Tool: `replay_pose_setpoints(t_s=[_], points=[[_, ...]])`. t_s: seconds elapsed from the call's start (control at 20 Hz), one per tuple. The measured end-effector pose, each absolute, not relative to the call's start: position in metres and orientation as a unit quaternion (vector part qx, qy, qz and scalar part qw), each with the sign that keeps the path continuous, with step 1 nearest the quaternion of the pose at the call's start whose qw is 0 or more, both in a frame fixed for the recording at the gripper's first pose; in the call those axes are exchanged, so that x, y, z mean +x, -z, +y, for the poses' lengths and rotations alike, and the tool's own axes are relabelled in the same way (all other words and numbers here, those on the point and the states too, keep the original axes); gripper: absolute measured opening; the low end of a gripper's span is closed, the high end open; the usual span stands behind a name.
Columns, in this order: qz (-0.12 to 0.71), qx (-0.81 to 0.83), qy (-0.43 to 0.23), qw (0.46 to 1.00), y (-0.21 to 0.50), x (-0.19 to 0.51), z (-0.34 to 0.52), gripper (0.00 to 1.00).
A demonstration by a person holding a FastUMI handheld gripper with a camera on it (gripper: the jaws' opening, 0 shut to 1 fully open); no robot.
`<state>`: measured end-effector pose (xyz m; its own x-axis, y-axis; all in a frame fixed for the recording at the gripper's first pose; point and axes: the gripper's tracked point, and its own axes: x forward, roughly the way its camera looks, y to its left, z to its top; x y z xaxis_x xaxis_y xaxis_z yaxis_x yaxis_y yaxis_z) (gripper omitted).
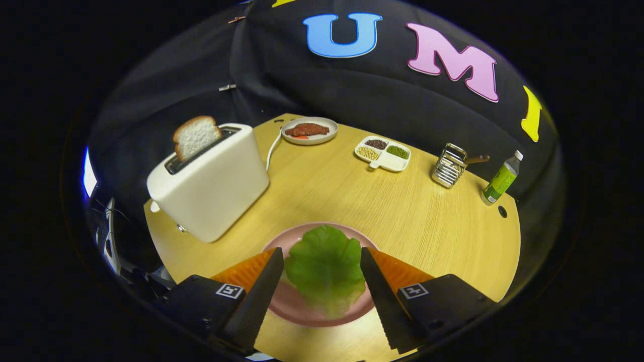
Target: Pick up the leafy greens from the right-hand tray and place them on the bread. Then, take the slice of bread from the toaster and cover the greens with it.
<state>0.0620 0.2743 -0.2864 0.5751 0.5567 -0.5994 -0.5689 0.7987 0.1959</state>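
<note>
We saw the gripper (pixel 322 261) spread open above a pink plate (pixel 297 306), its fingers flanking the leafy greens (pixel 326 266) without pressing them. The greens lay on that plate, hiding whatever was beneath. A bread slice (pixel 196 136) stood in the toaster (pixel 214 186) on the wooden table (pixel 402 211).

Pale wood-grain bench (pixel 352 201) with a rounded edge and a small dark hole (pixel 502 211) near its right rim. Behind the bench, draped black cloth wall (pixel 322 90). Left of the bench, a bright bluish-white glow (pixel 88 176).
</note>
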Motion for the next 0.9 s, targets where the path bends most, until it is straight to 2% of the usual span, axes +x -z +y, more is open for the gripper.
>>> replay_pose_setpoints(t_s=[0.25,0.65,0.9], points=[[0.253,0.001,-0.333,0.908,0.207,0.062,0.278,0.96],[0.147,0.018,-0.403,0.903,0.088,0.043,0.340,0.95],[0.140,0.046,-0.439,0.886,0.060,0.026,0.392,0.95]])
